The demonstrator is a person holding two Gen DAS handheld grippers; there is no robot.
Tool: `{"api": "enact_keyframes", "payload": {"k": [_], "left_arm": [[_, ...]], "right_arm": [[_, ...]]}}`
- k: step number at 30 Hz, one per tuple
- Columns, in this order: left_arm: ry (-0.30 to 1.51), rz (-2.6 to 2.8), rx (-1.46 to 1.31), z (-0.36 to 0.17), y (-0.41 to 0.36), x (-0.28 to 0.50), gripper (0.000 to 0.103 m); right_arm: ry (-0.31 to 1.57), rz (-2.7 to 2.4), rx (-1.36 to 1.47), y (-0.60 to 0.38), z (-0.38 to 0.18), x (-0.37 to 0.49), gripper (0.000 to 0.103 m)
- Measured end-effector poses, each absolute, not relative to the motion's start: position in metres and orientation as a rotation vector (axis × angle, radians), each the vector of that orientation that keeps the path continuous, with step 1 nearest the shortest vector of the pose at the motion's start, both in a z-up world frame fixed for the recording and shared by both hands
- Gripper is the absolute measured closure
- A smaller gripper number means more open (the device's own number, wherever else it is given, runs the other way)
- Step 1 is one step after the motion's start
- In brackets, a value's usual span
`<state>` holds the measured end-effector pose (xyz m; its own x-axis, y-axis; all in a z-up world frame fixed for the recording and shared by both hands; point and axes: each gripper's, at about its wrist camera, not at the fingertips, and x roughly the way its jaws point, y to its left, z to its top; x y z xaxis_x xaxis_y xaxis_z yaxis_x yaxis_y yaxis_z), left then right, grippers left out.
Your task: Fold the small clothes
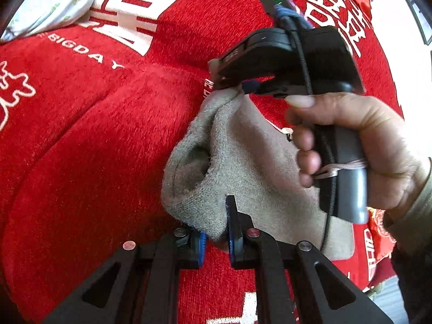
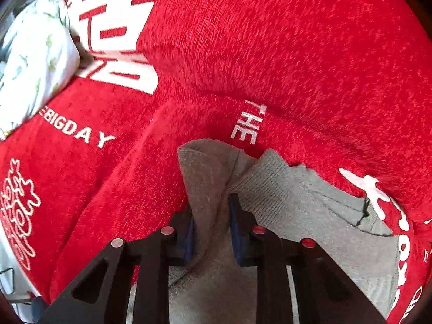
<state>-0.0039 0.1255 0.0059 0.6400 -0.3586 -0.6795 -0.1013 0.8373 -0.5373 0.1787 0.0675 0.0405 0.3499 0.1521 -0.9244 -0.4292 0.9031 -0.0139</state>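
A small grey knit garment (image 1: 243, 156) lies partly lifted on a red blanket (image 1: 94, 135). My left gripper (image 1: 217, 232) is shut on the garment's near folded edge, with cloth bunched between its blue pads. In the same view a hand (image 1: 359, 140) holds my right gripper (image 1: 243, 86), which points down and pinches the garment's far corner, pulling it up into a peak. In the right wrist view, the right gripper (image 2: 212, 216) has a raised fold of the grey garment (image 2: 297, 202) squeezed between its pads; the rest spreads to the right over the blanket.
The red blanket (image 2: 270, 54) carries large white characters and lettering and covers almost all of both views. A white floral cloth bundle (image 1: 54, 0) (image 2: 35, 62) rests at the far left on the blanket's edge.
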Motion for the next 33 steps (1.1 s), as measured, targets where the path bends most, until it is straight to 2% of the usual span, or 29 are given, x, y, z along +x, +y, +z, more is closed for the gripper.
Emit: {"api": "enact_keyframes", "payload": {"k": [6, 7, 33], "left_arm": [[0.895, -0.127, -0.513, 0.020, 0.117, -0.002, 0.090], [0.899, -0.124, -0.500, 0.023, 0.114, -0.002, 0.094], [0.866, -0.096, -0.172, 0.080, 0.018, -0.008, 0.094]], "right_arm": [[1.167, 0.414, -0.171, 0.048, 0.057, 0.184, 0.079], [1.169, 0.421, -0.156, 0.045, 0.060, 0.184, 0.079], [1.098, 0.575, 0.123, -0.064, 0.107, 0.176, 0.079]]}}
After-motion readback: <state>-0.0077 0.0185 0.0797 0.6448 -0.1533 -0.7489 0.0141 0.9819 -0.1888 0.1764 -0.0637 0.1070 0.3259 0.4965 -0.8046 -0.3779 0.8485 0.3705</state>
